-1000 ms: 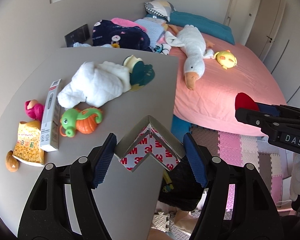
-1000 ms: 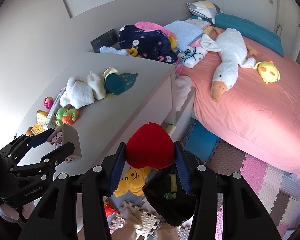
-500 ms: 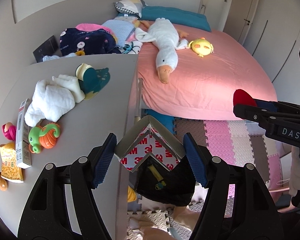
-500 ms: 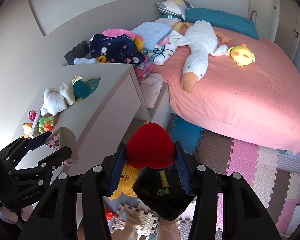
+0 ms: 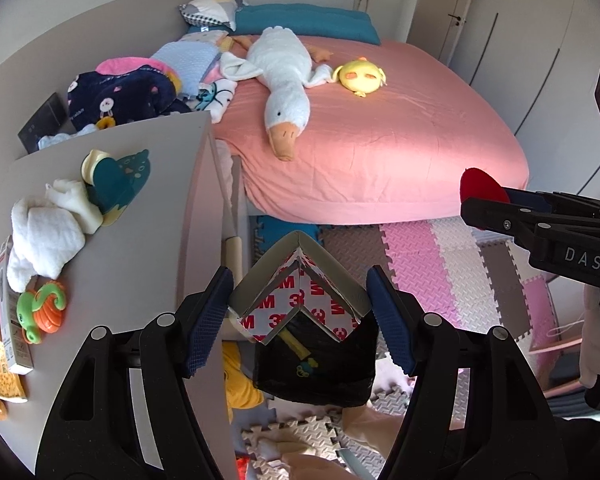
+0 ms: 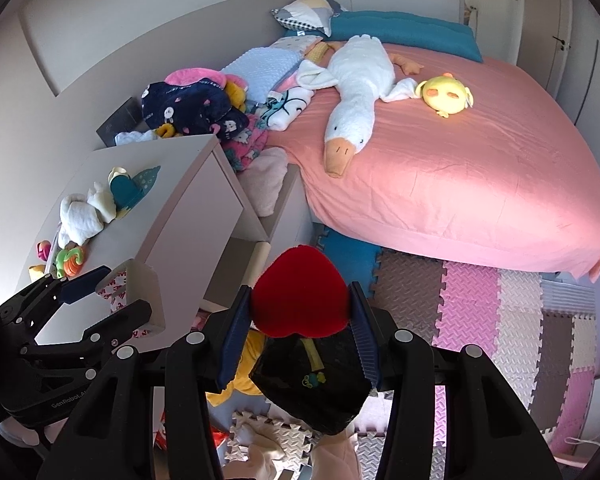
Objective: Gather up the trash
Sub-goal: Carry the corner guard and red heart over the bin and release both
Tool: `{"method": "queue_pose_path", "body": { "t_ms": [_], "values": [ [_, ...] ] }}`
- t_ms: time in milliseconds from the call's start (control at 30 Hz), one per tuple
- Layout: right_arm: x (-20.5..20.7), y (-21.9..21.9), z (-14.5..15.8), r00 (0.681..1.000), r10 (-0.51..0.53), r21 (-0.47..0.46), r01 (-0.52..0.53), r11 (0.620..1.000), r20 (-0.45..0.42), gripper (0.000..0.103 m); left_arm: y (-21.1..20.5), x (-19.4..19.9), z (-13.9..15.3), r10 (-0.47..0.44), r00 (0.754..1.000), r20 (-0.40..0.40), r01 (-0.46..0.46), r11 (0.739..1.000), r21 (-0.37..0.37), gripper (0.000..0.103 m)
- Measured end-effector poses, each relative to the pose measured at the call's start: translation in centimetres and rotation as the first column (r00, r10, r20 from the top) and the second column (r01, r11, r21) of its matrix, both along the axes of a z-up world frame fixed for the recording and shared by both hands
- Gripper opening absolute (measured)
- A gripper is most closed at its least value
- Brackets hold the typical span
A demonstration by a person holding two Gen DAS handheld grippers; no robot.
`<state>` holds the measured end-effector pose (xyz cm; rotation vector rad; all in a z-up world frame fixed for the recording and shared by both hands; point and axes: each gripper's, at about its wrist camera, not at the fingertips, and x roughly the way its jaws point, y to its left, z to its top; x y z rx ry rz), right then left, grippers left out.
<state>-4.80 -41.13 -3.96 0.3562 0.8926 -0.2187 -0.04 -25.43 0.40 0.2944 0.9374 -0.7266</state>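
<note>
My left gripper (image 5: 300,312) is shut on a grey corner guard with 3M backing (image 5: 300,284), held above a black trash bag (image 5: 320,364) on the floor. The corner guard also shows in the right wrist view (image 6: 140,288). My right gripper (image 6: 300,312) is shut on a red heart-shaped plush piece (image 6: 300,296), held above the same black bag (image 6: 312,384). The red piece shows at the right edge of the left wrist view (image 5: 480,188). The two grippers are side by side over the bag.
A grey dresser top (image 5: 140,248) at left carries a white cloth (image 5: 48,236), a green and orange toy (image 5: 40,308), a box and a snack packet. A pink bed (image 5: 380,140) with a goose plush (image 5: 284,76) lies ahead. Foam mats (image 6: 480,312) cover the floor.
Both grippers have swung right, away from the dresser top and out over the floor and the black bag. Both still hold their objects.
</note>
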Motion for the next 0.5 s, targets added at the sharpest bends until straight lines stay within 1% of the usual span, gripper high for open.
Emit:
{"method": "queue_pose_path", "body": {
  "t_ms": [233, 367, 433, 500],
  "values": [
    [-1.1, -1.2, -0.4, 0.999, -0.05, 0.011, 0.05, 0.999, -0.007, 0.05, -2.5, -0.5, -0.5, -0.09, 0.996, -0.017, 0.09, 0.996, 0.019, 0.067],
    [-1.3, -1.8, -0.7, 0.997, -0.073, 0.022, 0.073, 0.997, -0.014, 0.05, -3.3, -0.6, -1.0, -0.116, 0.993, -0.029, 0.117, 0.993, 0.028, 0.068],
    [-1.3, -2.0, -0.9, 0.997, -0.079, 0.032, 0.08, 0.996, -0.019, 0.05, -3.5, -0.6, -1.3, -0.122, 0.992, -0.043, 0.124, 0.992, 0.037, 0.07],
    [-1.2, -2.2, -1.1, 0.997, -0.081, 0.051, 0.081, 0.995, -0.018, 0.05, -3.7, -0.5, -1.8, -0.124, 0.991, -0.054, 0.127, 0.99, 0.054, 0.076]
  ]
}}
